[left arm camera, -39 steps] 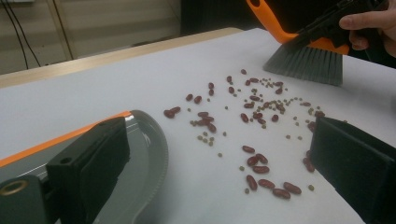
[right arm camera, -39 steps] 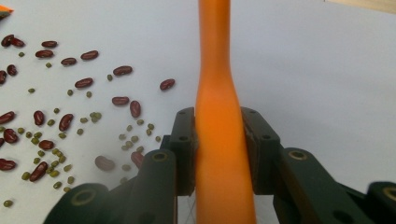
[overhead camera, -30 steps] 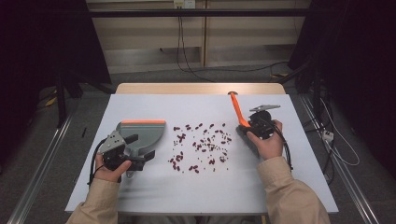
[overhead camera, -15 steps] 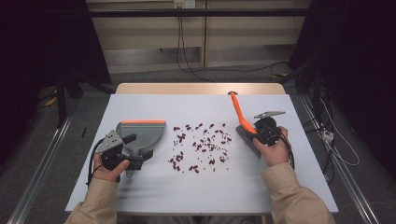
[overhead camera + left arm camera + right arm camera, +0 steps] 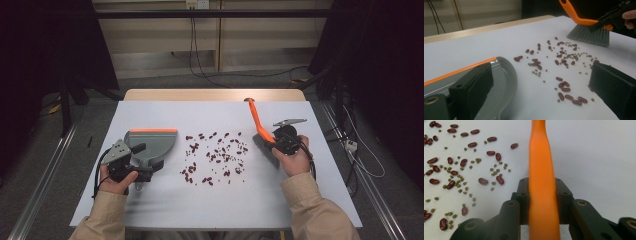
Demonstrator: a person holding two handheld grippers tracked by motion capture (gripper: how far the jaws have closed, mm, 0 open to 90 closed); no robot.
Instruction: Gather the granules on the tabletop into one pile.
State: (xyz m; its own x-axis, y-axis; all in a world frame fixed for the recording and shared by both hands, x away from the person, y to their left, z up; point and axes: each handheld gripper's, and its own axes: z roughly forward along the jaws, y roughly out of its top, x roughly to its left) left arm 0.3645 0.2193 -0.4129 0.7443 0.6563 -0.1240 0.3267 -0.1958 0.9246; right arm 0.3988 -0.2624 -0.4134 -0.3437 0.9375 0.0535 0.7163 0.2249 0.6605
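Red beans and small green ones point(image 5: 215, 155) lie scattered mid-table, also seen in the left gripper view point(image 5: 564, 57) and the right gripper view point(image 5: 461, 165). A brush with an orange handle point(image 5: 256, 117) and grey bristles point(image 5: 586, 32) stands at their right. My right gripper point(image 5: 274, 141) is shut on that handle point(image 5: 541, 152), whose orange shaft runs up between the pads point(image 5: 522, 195). Left of the beans lies a grey dustpan point(image 5: 152, 142) with an orange lip. My left gripper point(image 5: 145, 161) is open over it, one jaw above the pan point(image 5: 501, 72) and the other past the beans.
The white tabletop point(image 5: 225, 205) ends in a wooden strip at the far edge point(image 5: 210, 95). Black cables trail from both grippers off the table's sides. Metal rails run along the floor on both sides.
The right hand and gripper have shifted a little toward the near edge along the brush handle, and the grey plate on top has tilted. The left hand, dustpan and beans have stayed put.
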